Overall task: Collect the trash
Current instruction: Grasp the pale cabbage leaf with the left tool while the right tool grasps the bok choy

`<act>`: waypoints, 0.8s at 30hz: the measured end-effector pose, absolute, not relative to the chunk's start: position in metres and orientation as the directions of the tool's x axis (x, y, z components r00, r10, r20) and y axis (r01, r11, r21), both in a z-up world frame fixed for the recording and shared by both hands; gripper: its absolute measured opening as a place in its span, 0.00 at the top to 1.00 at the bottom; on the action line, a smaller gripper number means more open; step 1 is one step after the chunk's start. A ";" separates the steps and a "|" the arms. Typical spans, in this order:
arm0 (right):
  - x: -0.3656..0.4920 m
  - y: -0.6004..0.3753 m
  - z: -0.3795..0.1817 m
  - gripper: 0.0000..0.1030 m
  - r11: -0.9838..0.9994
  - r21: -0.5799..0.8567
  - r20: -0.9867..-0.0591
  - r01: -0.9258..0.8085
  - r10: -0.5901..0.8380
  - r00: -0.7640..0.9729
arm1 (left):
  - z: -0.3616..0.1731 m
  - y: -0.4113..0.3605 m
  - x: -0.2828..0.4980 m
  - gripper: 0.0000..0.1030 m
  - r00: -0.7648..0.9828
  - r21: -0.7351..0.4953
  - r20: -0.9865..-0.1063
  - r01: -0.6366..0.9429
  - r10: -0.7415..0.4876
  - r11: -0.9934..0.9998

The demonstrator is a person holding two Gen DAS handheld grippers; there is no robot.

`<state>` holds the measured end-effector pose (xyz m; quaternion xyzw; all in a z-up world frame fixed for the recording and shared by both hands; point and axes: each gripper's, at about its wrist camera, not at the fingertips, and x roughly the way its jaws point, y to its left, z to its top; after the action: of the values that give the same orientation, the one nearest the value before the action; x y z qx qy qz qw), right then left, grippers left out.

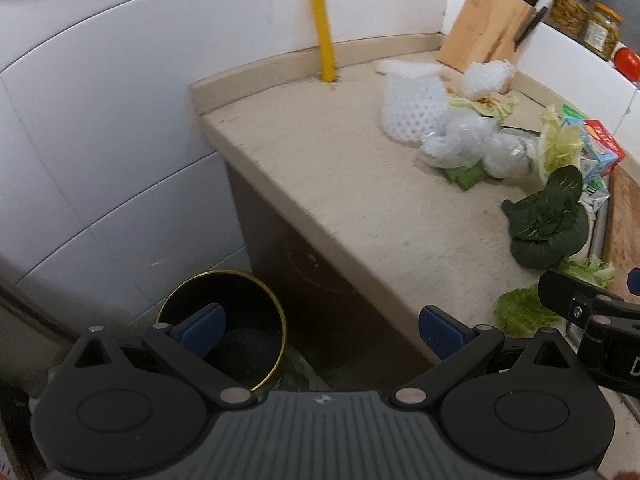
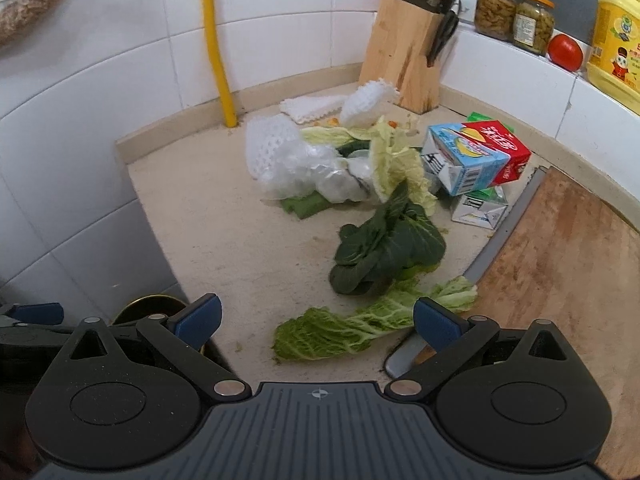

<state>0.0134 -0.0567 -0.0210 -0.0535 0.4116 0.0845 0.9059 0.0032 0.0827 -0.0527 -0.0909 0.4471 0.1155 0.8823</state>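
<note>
Trash lies heaped on the beige counter (image 2: 208,216): white foam nets (image 2: 268,144), crumpled clear plastic (image 2: 308,176), pale cabbage leaves (image 2: 396,168), a dark leafy green (image 2: 384,252), a light green leaf (image 2: 352,324) and crushed drink cartons (image 2: 472,156). A black bin with a gold rim (image 1: 228,324) stands on the floor by the counter's end. My left gripper (image 1: 320,328) is open and empty, hanging over the bin and counter edge. My right gripper (image 2: 316,320) is open and empty, just above the light green leaf. The same heap (image 1: 460,140) shows in the left wrist view.
A wooden knife block (image 2: 404,52) stands in the back corner beside a yellow pipe (image 2: 216,48). Jars (image 2: 512,12), a tomato (image 2: 565,52) and a yellow oil bottle (image 2: 618,40) line the ledge. A wooden cutting board (image 2: 560,264) lies at the right. White tiled walls surround the counter.
</note>
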 end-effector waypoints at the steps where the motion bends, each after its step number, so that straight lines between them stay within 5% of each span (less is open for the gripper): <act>1: 0.015 -0.060 -0.021 0.00 0.981 -0.025 -0.754 -0.191 0.106 0.648 | -0.052 0.081 0.006 0.04 0.579 -0.057 -0.807 -0.276 0.119 0.960; 13: 0.053 -0.106 -0.008 0.00 0.996 -0.026 -0.725 -0.084 0.039 0.688 | -0.034 0.044 0.060 0.04 0.672 -0.040 -0.740 -0.092 0.032 0.995; 24: 0.095 -0.144 -0.016 0.00 0.996 0.021 -0.751 -0.084 0.072 0.656 | -0.043 0.006 0.065 0.09 0.638 -0.091 -0.744 0.196 -0.198 0.976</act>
<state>0.0953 -0.1445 -0.0162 -0.0077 0.4123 0.0428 0.9100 0.0652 0.0061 -0.0434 -0.0011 0.4112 -0.1087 0.9051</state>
